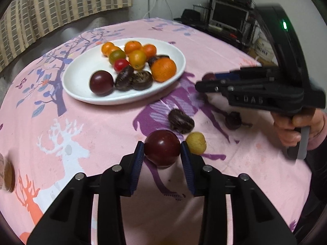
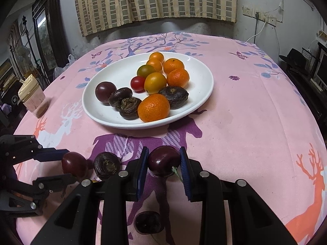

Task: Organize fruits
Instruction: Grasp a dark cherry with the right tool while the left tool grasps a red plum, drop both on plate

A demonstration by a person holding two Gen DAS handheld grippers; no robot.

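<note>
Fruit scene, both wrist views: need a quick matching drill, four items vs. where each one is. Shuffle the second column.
Items:
1. red cherry tomato
2. yellow fruit
3. dark red plum
4. lidded cup

Places:
A. between the left gripper's fingers
B. on the white plate
C. on the cloth just right of the left gripper's right finger
D. on the table's left edge in the right wrist view

Pairs: 1-B, 2-C, 3-A, 4-D

- I saw the right gripper [image 1: 206, 81] motion-blurred in my left view, its fruit mostly hidden.
- A brown jar [image 1: 7, 173] got cropped at left edge.
</note>
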